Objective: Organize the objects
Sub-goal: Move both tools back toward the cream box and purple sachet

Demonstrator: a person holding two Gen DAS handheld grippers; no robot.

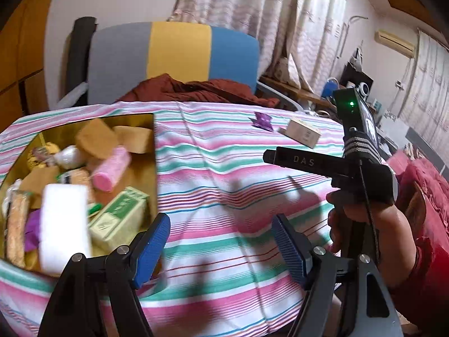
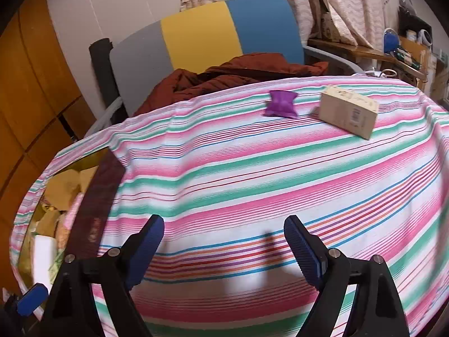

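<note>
Currently, in the left wrist view, the left gripper [image 1: 221,245] stands with its blue pads apart and nothing between them, low centre of frame over the striped cloth of the bench [image 1: 224,168]. At left sits the box [image 1: 153,151], already crowded: a white block [image 1: 63,224], a green carton [image 1: 120,219], a pink roll [image 1: 112,168], brown pieces behind. Upper right of the cloth lie the purple packet [image 1: 262,120] and just beside it the beige box [image 1: 301,134], well apart from the collecting box. The right hand [image 1: 364,213] shows at the right edge. In the right wrist view, the right gripper [image 2: 224,248] is likewise spread, empty, low centre; purple packet [image 2: 282,104] and beige box [image 2: 349,113] lie in the upper right, close together but not touching. Judgement: next step is likely a reach for one of these two. Best to straddle the beige box across its narrow faces; the packet looks soft and crinkled, so come down low and pinch its middle. Loose cloth could bunch under the pads.
</note>
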